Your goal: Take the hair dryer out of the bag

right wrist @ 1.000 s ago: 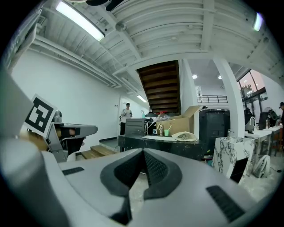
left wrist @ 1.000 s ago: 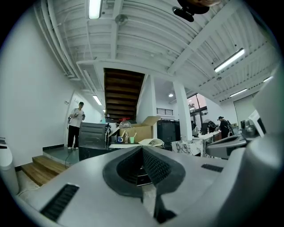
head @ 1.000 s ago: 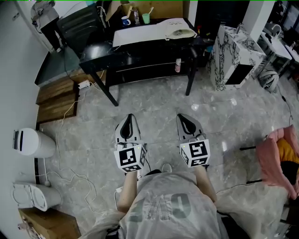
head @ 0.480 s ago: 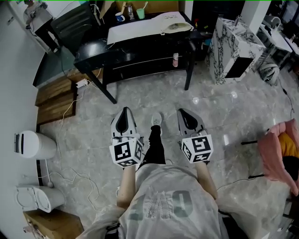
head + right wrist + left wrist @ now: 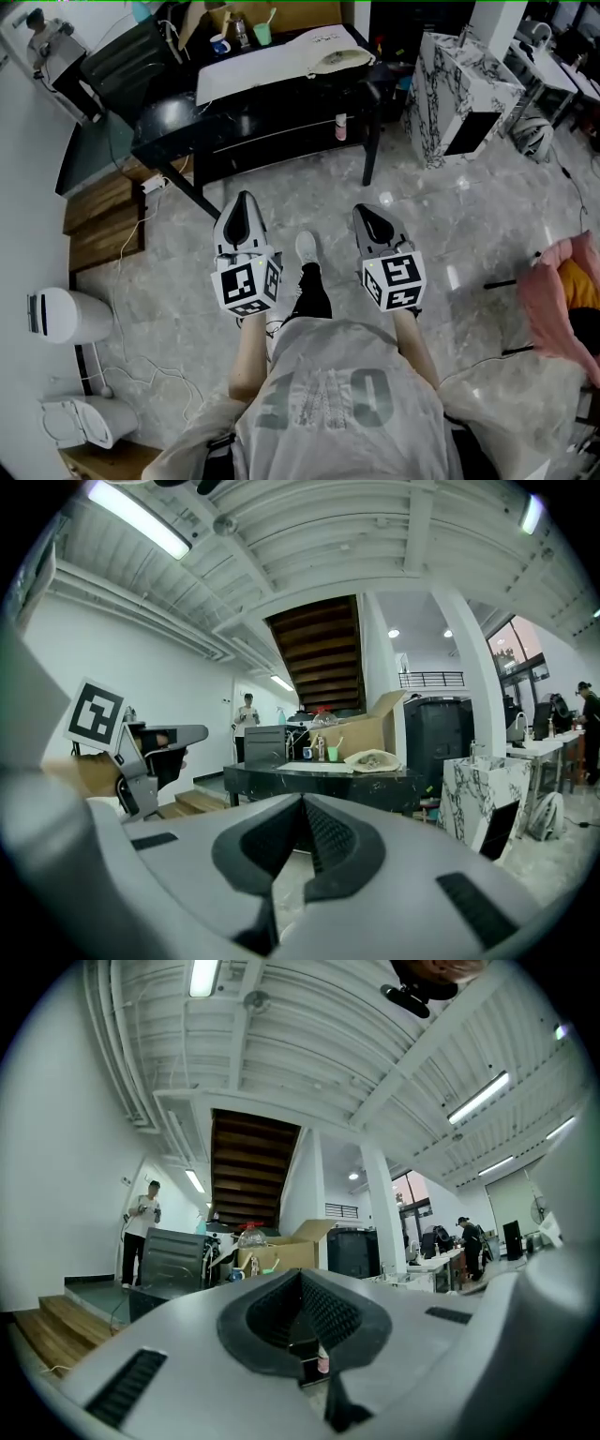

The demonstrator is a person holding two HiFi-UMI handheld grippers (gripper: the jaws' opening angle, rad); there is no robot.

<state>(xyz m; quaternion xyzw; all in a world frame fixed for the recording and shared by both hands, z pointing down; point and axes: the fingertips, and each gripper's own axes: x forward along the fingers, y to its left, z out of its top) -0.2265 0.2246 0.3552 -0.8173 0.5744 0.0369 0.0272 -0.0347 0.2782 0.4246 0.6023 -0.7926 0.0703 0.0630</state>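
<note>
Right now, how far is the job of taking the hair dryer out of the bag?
Done: nothing yet; the beige bag lies on the black table, no hair dryer showing. In hand: nothing; left tongs and right tongs are shut and empty. Left: reach the table, open the bag, lift the dryer out.

The grey stone floor [image 5: 450, 225] is smooth and shiny, with bright spots of light on it. The black table [image 5: 178, 117] has a glossy top too. The brown steps [image 5: 98, 225] look like dull wood. The left gripper [image 5: 243, 201] and the right gripper [image 5: 368, 215] have smooth grey plastic shells. Their black pads [image 5: 323, 1312] look ridged and matt. The grey T-shirt [image 5: 328, 403] and the pink drape [image 5: 553, 309] are soft cloth.
</note>
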